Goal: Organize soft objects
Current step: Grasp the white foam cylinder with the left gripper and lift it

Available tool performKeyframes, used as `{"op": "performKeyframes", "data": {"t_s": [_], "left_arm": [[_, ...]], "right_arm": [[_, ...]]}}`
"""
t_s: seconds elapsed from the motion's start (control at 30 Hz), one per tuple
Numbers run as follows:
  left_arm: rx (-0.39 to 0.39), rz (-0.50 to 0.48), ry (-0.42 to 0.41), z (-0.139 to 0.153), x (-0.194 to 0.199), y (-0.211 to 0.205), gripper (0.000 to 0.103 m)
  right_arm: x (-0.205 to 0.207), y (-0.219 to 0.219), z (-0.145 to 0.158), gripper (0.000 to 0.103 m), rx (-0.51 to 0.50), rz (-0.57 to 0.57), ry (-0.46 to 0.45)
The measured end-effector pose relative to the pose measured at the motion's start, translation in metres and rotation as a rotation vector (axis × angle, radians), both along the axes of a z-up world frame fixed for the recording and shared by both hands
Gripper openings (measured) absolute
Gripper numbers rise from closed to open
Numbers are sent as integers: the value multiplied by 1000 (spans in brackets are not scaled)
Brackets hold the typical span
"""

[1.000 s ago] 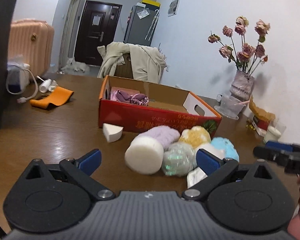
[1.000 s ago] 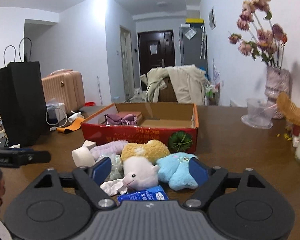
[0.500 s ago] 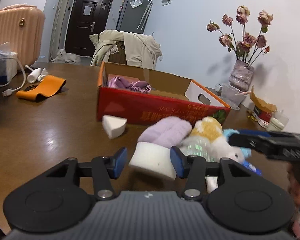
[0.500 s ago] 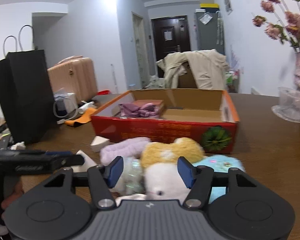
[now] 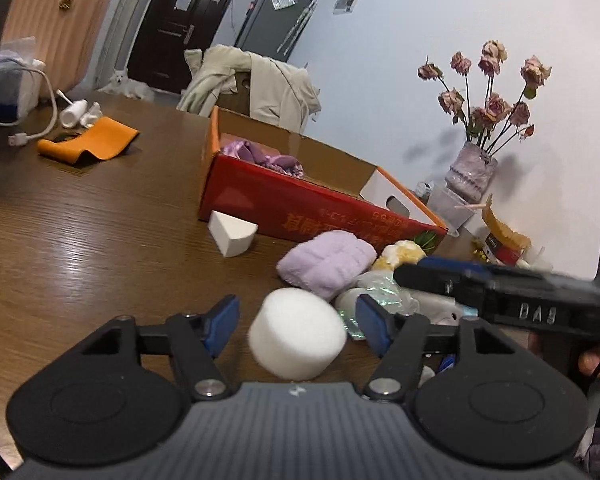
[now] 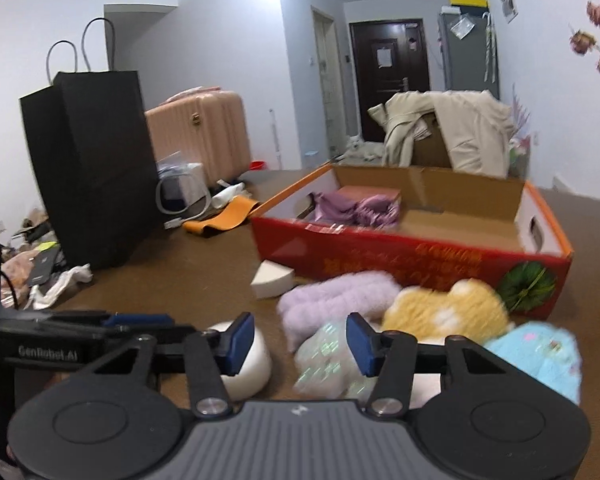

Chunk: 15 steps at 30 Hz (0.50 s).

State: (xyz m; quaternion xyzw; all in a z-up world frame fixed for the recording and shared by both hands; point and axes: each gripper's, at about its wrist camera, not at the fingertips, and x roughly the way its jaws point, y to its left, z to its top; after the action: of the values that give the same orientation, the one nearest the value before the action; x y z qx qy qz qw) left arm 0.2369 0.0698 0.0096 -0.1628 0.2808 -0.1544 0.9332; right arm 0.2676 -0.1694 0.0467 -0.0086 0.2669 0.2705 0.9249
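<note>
Straddling white foam cylinder (image 5: 298, 334), left tool (image 5: 298, 326) open w/ gaps, right tool (image 6: 300, 340) open, empty.

Black hand-held gripper (image 5: 296, 330), blue pads (image 5: 224, 322), silver screws, ribbed grey body

A white foam cylinder (image 5: 297, 334) sits beside a lilac fluffy towel (image 5: 327, 263), a yellow plush (image 6: 446, 312) and a sky-blue plush (image 6: 540, 354) on the dark-brown wood-grain table (image 5: 80, 240); behind them, a red box (image 6: 412, 254) with orange rim and green melon print.
</note>
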Motion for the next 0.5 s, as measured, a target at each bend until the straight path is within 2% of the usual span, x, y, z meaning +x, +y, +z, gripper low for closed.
{"op": "performKeyframes", "data": {"t_s": [0.07,0.13,0.37,0.47,0.5], "left_arm": [[43,-18,-12,0,2,-12,78],[91,-27,-13,-1,4,-23,78],[100,-5,9,-9,11,-23,80],[137,-22,32,-14,17,-31,80],[147,-22,40,-16,19,-33,74]], "right_arm": [[7,-2,5,50,-11,-14,-17],[15,-4,8,50,-15,-29,-14],[15,-13,-1,47,0,-26,19],[13,-14,-5,48,-14,-29,22],[11,-12,-6,48,-17,-20,23]]}}
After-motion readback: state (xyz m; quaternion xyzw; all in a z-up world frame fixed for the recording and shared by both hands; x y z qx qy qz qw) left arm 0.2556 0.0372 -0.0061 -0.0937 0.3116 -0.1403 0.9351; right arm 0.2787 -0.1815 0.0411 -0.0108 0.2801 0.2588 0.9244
